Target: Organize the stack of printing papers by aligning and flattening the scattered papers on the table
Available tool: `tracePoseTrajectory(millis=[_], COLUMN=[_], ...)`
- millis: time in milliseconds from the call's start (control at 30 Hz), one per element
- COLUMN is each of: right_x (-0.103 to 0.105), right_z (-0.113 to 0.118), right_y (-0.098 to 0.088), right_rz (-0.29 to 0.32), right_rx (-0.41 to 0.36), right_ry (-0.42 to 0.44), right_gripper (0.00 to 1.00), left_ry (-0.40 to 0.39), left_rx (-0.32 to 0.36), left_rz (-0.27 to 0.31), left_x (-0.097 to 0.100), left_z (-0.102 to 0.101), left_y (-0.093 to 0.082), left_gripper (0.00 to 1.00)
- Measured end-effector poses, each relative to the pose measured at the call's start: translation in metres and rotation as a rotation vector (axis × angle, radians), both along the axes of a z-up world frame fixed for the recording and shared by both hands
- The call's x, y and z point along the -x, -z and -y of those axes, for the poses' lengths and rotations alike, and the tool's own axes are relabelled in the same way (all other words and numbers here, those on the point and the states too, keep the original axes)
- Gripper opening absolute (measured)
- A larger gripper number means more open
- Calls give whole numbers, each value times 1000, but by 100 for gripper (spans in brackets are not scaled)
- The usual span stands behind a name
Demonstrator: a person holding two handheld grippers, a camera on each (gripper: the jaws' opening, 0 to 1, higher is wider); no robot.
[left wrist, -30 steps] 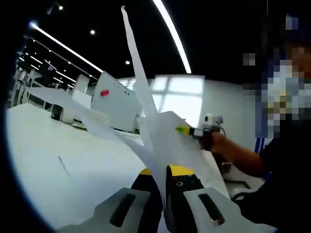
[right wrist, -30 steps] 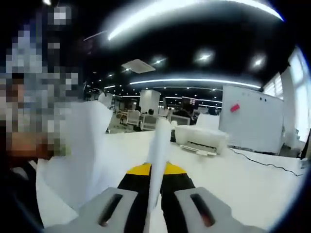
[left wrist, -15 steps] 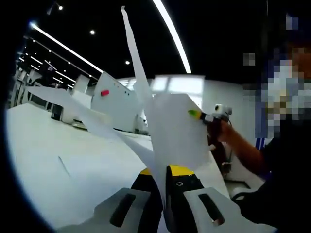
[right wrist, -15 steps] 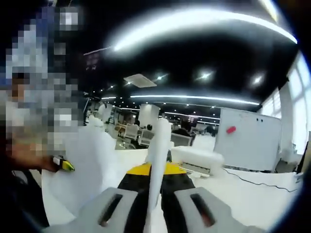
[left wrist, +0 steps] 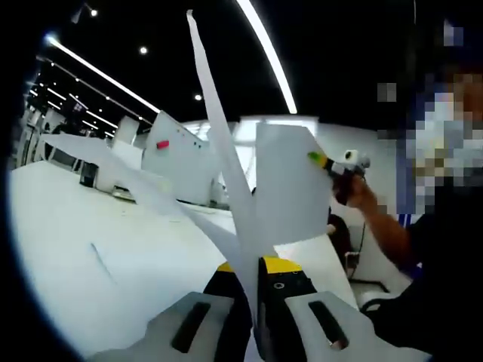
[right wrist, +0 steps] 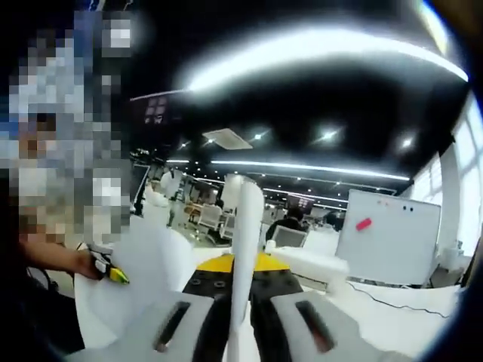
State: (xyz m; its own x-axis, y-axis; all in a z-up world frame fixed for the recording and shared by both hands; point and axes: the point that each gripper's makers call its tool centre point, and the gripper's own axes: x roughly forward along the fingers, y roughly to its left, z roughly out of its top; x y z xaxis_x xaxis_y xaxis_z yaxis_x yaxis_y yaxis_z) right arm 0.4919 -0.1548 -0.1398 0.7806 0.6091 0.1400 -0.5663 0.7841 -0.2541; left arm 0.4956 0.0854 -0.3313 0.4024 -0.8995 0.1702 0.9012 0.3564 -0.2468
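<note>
The white printing papers (left wrist: 279, 188) are standing up off the table, fanning out from bottom center of the left gripper view with one thin sheet edge reaching the top, while in the right gripper view they're curling edge-on up the middle (right wrist: 245, 226).

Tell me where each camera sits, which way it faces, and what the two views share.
Left gripper view: rides on the left gripper, looking along its jaws over the table toward the whiteboard; the right gripper and a forearm show.
Right gripper view: rides on the right gripper, tilted up toward the ceiling lights; the left gripper and a hand show.
Shared: the papers, whiteboard, and both grippers.
</note>
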Motion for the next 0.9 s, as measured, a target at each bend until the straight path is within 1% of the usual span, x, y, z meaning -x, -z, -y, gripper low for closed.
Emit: tracePoseTrajectory(millis=[167, 200, 267, 500, 667, 900], right_x=[5, 11, 15, 25, 34, 49], right_z=[-4, -11, -14, -20, -27, -36], right_y=[-5, -11, -14, -21, -28, -36], right_rz=[4, 6, 8, 8, 11, -3], right_rx=[-2, -7, -8, -24, -44, -65], right_ry=[-22, -49, -64, -93, -131, -183], right_gripper=[2, 2, 2, 2, 2, 2], left_ry=[0, -1, -1, -3, -4, -5], left_rx=[0, 0, -1, -2, -5, -6], left_rz=[0, 0, 1, 1, 2, 3], left_x=[0, 0, 0, -1, -1, -1], left_z=[0, 0, 0, 0, 0, 0], left_y=[0, 0, 0, 0, 0, 0], left_gripper=[6, 6, 6, 6, 6, 6])
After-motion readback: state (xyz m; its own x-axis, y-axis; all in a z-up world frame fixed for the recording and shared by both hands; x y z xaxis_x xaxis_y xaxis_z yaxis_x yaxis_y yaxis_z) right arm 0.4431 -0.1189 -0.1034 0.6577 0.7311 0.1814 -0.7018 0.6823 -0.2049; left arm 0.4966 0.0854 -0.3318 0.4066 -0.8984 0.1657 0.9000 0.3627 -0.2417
